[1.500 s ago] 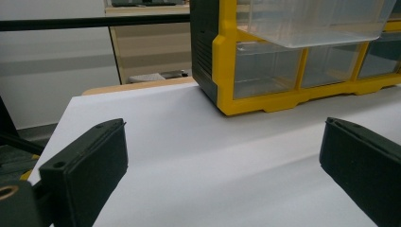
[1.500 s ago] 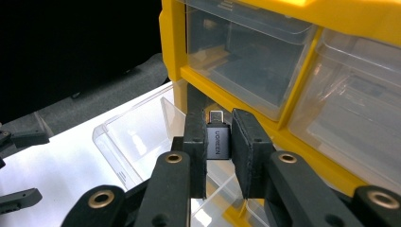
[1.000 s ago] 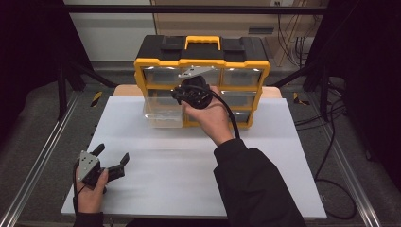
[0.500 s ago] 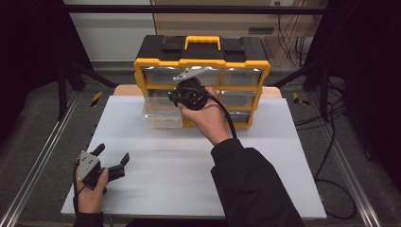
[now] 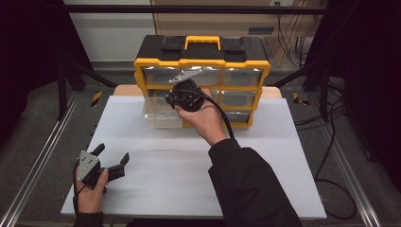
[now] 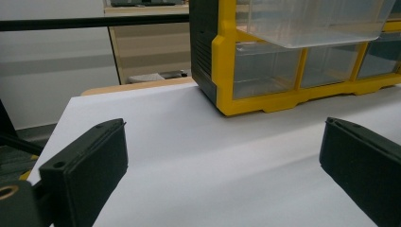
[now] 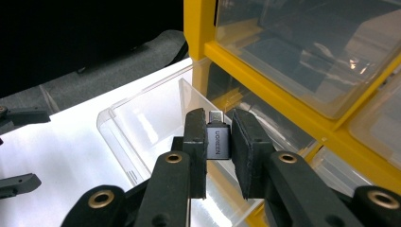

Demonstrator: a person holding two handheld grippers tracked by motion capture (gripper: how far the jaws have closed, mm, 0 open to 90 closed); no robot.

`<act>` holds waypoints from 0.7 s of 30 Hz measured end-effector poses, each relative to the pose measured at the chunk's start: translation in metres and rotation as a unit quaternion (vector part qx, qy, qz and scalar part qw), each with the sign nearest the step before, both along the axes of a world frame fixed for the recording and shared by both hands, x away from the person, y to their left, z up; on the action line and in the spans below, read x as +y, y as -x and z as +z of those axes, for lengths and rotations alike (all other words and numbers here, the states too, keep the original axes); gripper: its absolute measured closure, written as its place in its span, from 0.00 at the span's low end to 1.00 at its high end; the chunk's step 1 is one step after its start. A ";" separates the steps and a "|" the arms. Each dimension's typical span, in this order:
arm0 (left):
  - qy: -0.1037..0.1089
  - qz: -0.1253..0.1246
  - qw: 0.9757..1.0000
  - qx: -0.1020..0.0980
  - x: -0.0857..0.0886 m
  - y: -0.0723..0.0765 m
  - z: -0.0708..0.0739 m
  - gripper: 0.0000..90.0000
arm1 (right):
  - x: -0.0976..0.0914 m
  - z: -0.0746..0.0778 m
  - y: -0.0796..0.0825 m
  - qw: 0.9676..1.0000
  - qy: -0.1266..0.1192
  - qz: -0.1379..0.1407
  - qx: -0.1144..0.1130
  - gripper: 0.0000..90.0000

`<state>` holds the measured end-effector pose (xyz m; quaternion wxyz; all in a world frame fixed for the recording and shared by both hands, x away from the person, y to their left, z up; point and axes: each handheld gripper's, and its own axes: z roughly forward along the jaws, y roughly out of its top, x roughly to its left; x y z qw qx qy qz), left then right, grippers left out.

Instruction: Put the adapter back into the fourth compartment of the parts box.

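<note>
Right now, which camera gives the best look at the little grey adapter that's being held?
The right gripper view: the grey adapter sits clamped between the right gripper pads, above the pulled-out clear drawer, its lettering visible. In the high view the hand covers it; the left gripper view looks at the organizer instead.

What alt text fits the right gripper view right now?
The right hand-held gripper is shut on a small grey USB adapter, held above a pulled-out clear drawer of the yellow organizer. White tabletop lies beyond.
</note>
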<state>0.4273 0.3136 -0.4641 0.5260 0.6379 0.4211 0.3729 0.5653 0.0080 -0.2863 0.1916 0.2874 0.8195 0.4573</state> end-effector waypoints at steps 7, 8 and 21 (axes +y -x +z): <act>0.000 0.000 1.000 0.000 0.000 0.000 0.000 0.01 | 0.003 -0.003 -0.001 1.000 0.009 0.003 0.006 0.85; 0.000 0.000 1.000 0.000 0.000 0.000 0.000 0.01 | 0.003 -0.003 -0.001 1.000 0.009 0.003 0.006 0.85; 0.001 0.000 1.000 0.000 0.000 0.000 0.000 0.01 | 0.011 -0.009 -0.003 1.000 0.026 0.007 0.008 0.85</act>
